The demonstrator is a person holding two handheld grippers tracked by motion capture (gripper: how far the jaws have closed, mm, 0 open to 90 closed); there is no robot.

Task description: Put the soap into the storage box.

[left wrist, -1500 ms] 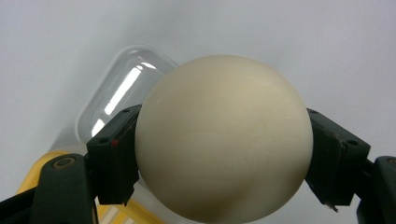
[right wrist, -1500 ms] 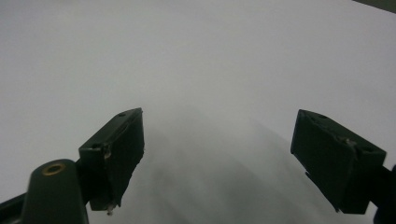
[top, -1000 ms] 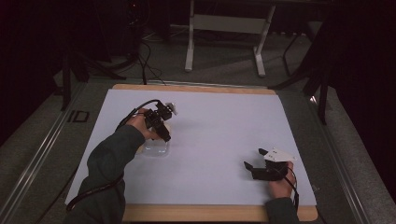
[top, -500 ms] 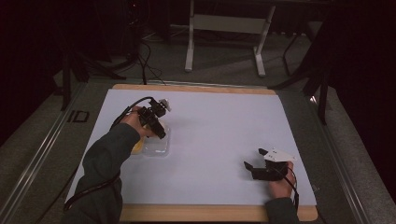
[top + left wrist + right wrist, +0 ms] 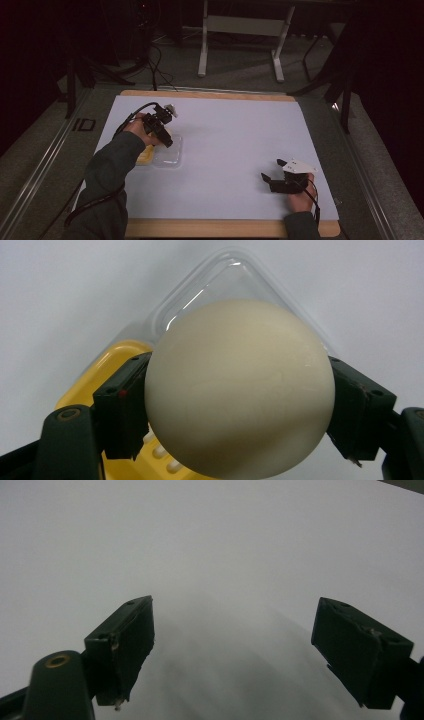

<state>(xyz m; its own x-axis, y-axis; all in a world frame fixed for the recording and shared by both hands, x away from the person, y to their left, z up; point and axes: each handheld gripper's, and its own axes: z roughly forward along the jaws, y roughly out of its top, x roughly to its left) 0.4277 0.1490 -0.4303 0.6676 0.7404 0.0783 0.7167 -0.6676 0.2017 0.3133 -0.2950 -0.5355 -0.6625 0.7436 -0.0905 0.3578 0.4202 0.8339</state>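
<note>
Cream ball (image 5: pixel 240 390) in left gripper (image 5: pixel 235 410) (over container (image 5: pixel 235 285))

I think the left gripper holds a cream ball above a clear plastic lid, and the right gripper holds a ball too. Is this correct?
Not quite. The right gripper holds nothing: the right gripper view shows its jaws open over the white table cover. The left gripper does hold the cream ball above the clear lid.

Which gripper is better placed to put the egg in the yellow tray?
Left. The left gripper is shut on the egg just above the yellow tray; the right gripper rests open, far off.
</note>
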